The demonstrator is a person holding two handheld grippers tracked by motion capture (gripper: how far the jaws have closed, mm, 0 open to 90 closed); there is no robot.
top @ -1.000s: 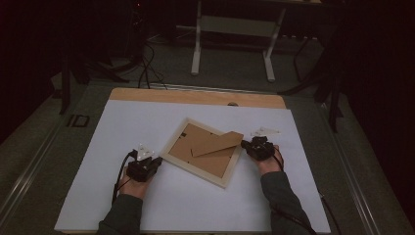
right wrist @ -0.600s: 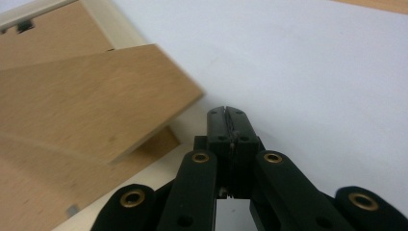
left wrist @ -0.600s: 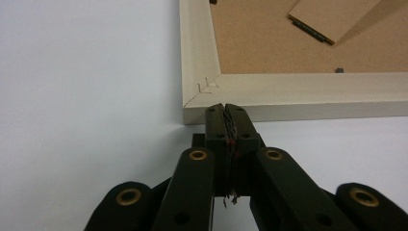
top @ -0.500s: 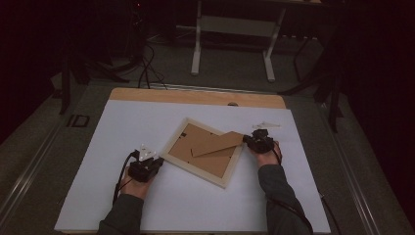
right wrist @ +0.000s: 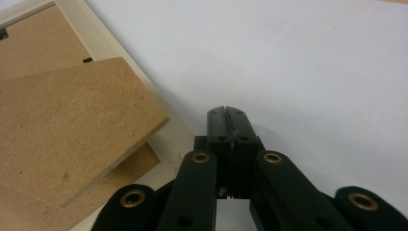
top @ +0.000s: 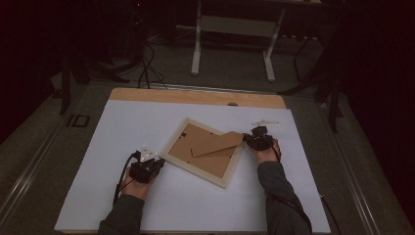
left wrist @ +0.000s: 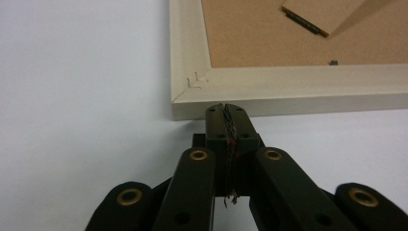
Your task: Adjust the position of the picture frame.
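Note:
A cream picture frame [top: 171,161] lies face down, turned at an angle, in the middle of the white sheet, brown backing [top: 193,142] up. A loose brown board [top: 218,143] rests slanted across it, reaching past its right corner. My left gripper [top: 159,163] is shut with nothing in it. Its tips [left wrist: 226,108] touch the outer edge of the frame [left wrist: 288,89] close to a corner. My right gripper [top: 246,139] is shut and empty too, beside the frame's right corner. Its tips [right wrist: 226,113] lie over the white sheet, just right of the loose board [right wrist: 62,125].
The white sheet [top: 122,122] covers the table, with a bare wooden strip [top: 195,97] along the far edge. A small pale scrap [top: 264,122] lies beyond the right gripper. Past the table stand a white stand's legs [top: 198,54] and floor cables [top: 147,68].
My right gripper has slid a little away from the person, along the frame's right corner. The left gripper and the frame have kept still.

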